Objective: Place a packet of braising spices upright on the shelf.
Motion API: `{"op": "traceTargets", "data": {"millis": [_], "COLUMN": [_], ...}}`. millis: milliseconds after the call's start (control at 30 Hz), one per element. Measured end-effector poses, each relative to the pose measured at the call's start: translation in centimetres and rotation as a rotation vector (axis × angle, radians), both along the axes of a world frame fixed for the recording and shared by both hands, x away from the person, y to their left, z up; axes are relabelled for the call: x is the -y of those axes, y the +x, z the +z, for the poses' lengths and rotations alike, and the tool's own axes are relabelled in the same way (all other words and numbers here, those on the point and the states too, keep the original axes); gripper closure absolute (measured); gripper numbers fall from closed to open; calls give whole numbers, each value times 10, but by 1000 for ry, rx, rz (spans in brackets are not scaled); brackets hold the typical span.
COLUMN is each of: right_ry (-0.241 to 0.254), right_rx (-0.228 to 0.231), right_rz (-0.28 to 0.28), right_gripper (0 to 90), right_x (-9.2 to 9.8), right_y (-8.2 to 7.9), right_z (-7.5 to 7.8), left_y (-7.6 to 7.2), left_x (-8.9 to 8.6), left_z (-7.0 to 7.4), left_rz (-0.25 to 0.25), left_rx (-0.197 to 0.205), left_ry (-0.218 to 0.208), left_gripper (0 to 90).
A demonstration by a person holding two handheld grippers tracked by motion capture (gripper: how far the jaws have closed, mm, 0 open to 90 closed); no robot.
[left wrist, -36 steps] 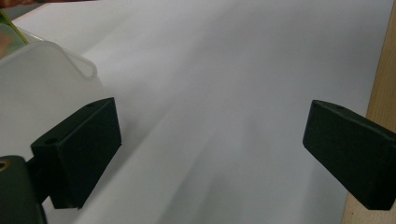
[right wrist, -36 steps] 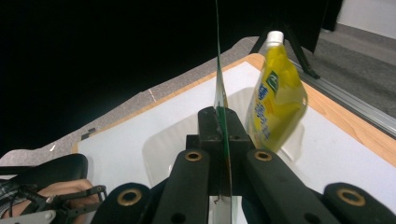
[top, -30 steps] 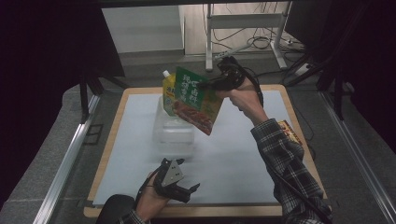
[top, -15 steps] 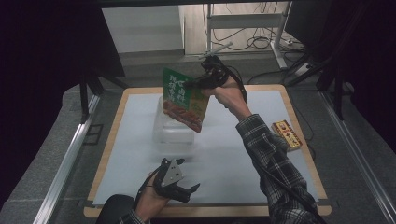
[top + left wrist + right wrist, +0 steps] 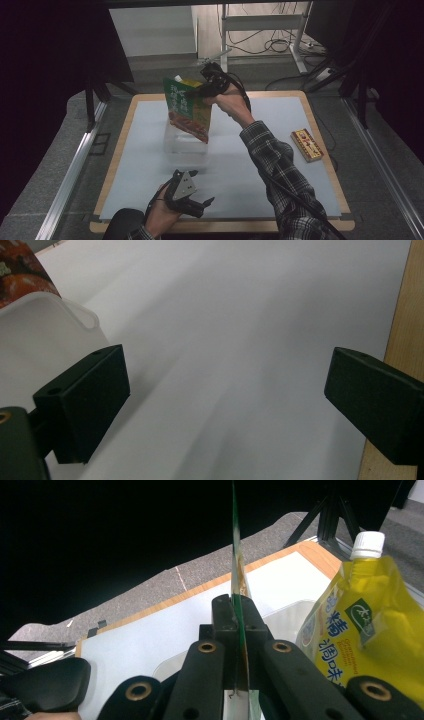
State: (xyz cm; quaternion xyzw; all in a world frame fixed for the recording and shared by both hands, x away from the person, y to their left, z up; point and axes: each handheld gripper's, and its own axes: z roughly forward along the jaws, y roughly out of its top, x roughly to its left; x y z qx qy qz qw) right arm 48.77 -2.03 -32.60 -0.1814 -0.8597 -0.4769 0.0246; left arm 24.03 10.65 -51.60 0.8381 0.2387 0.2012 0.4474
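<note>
My right gripper [image 5: 212, 86] is shut on the top edge of a flat green food pouch [image 5: 187, 107], which hangs over a clear plastic container [image 5: 184, 145] on the white mat. In the right gripper view the pouch [image 5: 235, 565] shows edge-on between the closed jaws [image 5: 235, 605]. A yellow spouted pouch [image 5: 370, 625] with a white cap stands upright right beside it, by the container's rim [image 5: 285, 612]. Near the front edge, my left gripper [image 5: 200, 205] rests open with nothing in it. Its wide-apart jaws [image 5: 225, 395] face bare mat, with the container [image 5: 40, 325] at their left.
A flat red and yellow box [image 5: 306, 145] lies on the mat [image 5: 250, 165] near the right side. The wooden table edge [image 5: 120, 145] frames the mat. Dark frame posts and cables stand beyond the far edge.
The right gripper has carried the green pouch leftward and slightly down, so it now hangs over the container in front of the yellow pouch. The left gripper has stayed put.
</note>
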Motion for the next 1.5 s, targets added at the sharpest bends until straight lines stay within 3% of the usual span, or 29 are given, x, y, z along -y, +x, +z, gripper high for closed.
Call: {"op": "traceTargets", "data": {"millis": [233,533,600,833,967,1100,1500], "right_ry": [13,-17,21,-8,-22,-35,-51], "right_rx": [-32,-52,-77,-37,-1,24,85], "right_rz": [-2,-17,-16,-35,-37,-66,-120], "right_gripper": [891,891,891,877,797,625,324], "right_x": [-1,-4,-5,-16,-16,-10,11], "right_y": [5,11,15,16,12,11,3], "right_z": [-10,-27,-33,-39,-35,-30,-32], "left_y": [0,0,0,0,0,-1,-1], "left_x": [1,2,2,1,1,2,4], "left_z": [0,-1,-1,-1,-1,-1,-3], "left_rz": [-2,-3,-3,-3,-4,-7,-17], "left_rx": [-2,-4,-5,-3,-6,-5,-6], "left_ry": [1,10,13,13,13,20,33], "left_gripper": [41,41,41,41,41,42,42]}}
